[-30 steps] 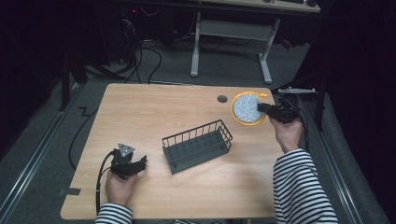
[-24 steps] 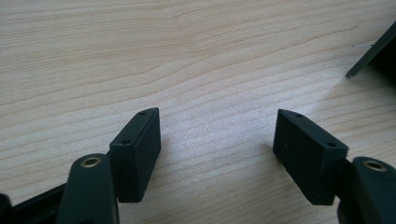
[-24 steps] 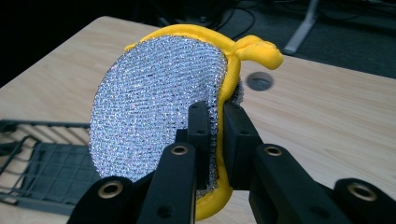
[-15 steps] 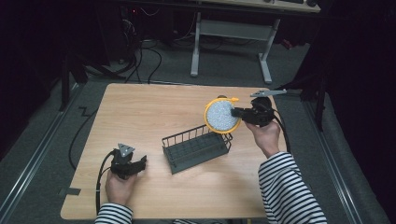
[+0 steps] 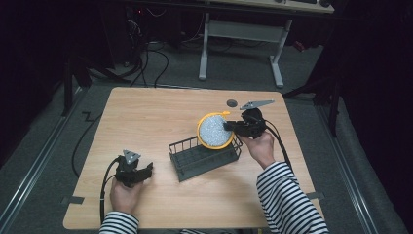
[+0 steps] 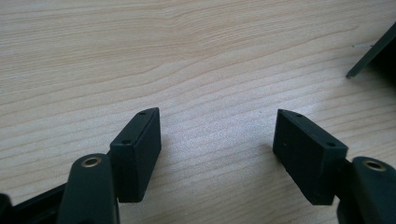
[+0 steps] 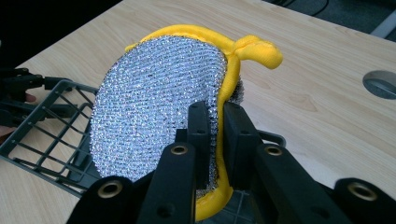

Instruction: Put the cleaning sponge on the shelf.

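striped sleeves (image 5: 285,195), black hand-held gripper (image 5: 228,126), trailing cable (image 5: 280,146)

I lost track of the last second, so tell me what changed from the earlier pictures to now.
The right gripper, shut on the scrubber, carried it from the table's far right edge leftward to above the basket. The left gripper stayed open and in place; the basket did not move.

Dim room, grey carpet floor (image 5: 341,161), white-legged desk (image 5: 241,29) behind, loose black cables (image 5: 146,63).
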Available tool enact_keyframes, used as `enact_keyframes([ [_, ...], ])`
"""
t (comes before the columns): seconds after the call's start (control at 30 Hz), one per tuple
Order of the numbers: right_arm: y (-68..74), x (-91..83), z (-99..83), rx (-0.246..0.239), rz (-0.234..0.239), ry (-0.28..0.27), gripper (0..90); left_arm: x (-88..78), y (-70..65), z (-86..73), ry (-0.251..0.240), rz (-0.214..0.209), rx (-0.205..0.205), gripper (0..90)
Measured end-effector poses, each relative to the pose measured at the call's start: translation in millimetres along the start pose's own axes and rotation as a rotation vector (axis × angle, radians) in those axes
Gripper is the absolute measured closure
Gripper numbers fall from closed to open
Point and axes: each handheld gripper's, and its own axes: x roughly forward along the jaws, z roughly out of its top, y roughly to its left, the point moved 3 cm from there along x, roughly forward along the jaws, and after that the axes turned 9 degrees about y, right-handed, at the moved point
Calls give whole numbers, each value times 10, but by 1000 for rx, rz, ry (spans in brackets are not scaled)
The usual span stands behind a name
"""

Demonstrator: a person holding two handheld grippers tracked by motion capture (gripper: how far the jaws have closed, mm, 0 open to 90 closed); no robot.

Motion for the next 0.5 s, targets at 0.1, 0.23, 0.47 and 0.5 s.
enact_keyframes([
  [0.1, 16, 23, -5, -12, -10, 8, 826, 0, 0, 0, 0, 0, 0, 330],
  [0.23, 14, 79, -55, -28, -21, 24, 823, 0, 1, 0, 0, -1, 0, 330],
  [0.47, -30, 122, -167, -35, -26, 37, 818, -3, 0, -3, 0, 0, -1, 330],
  [0.5, -33, 127, -167, -48, -39, 39, 818, -3, 1, -3, 1, -1, 0, 330],
])
